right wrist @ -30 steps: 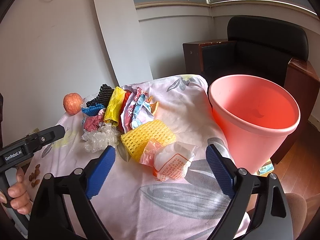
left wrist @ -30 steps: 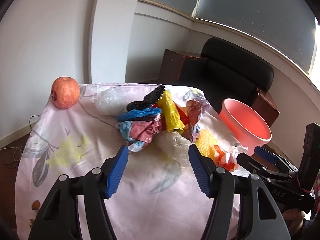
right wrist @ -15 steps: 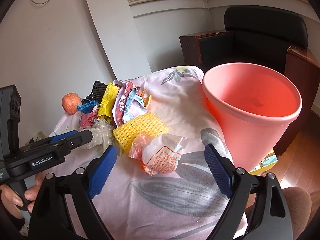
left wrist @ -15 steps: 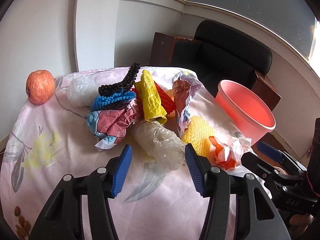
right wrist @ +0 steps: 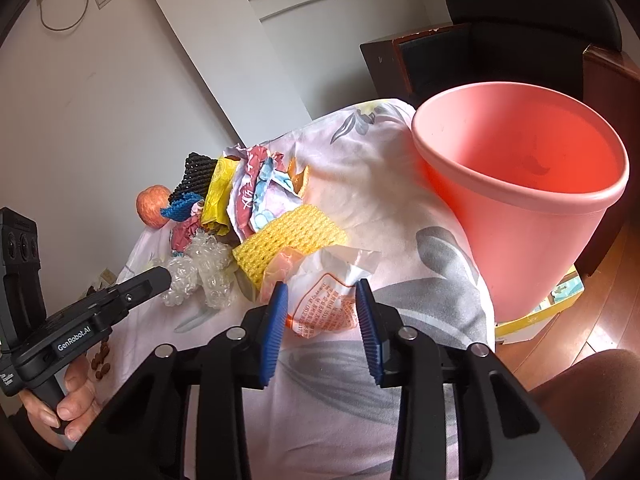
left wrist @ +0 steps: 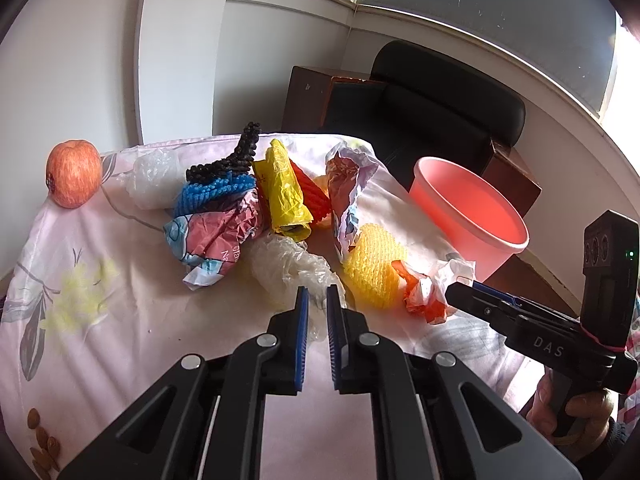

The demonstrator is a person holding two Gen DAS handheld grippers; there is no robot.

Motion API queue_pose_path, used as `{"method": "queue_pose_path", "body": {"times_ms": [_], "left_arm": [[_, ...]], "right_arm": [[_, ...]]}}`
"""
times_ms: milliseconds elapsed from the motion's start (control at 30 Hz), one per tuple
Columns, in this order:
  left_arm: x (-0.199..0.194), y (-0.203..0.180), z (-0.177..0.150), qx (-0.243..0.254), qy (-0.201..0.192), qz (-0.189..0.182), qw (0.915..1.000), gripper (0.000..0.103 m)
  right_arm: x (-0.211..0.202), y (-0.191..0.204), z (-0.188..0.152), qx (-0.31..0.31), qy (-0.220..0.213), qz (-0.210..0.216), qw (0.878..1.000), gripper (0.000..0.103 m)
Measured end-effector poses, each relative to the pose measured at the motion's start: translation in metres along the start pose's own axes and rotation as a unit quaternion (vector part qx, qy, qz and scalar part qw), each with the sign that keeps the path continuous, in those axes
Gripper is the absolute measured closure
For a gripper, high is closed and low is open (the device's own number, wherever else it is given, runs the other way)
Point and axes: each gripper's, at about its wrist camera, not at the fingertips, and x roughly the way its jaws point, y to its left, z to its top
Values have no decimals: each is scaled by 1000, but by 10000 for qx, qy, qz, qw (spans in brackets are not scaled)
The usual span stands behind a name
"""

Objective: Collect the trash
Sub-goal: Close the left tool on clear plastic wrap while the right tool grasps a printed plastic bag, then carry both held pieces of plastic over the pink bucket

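in the left wrist view the left tool sits low in the centre, its blue pads nearly together and pinching the near edge of the clear plastic wrap. the trash heap fills mid-frame on the worktop, an apple at the left edge, the pink bucket at right

in the right wrist view the right tool is part-open at lower centre, pads either side of the white printed wrapper, whether touching i cannot tell; the bucket fills the upper right
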Motion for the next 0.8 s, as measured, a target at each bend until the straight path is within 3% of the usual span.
{"method": "queue_pose_path", "body": {"times_ms": [233, 600, 800], "left_arm": [[-25, -1, -6, 113, -209, -65, 9997, 99], [-62, -16, 0, 310, -652, -298, 9969, 100], [-66, -25, 6, 402, -756, -333, 9958, 100]], "right_arm": [[-9, 10, -1, -147, -70, 94, 9998, 92], [-46, 18, 6, -256, -628, 137, 9976, 101], [-54, 9, 7, -300, -535, -133, 9980, 100]]}}
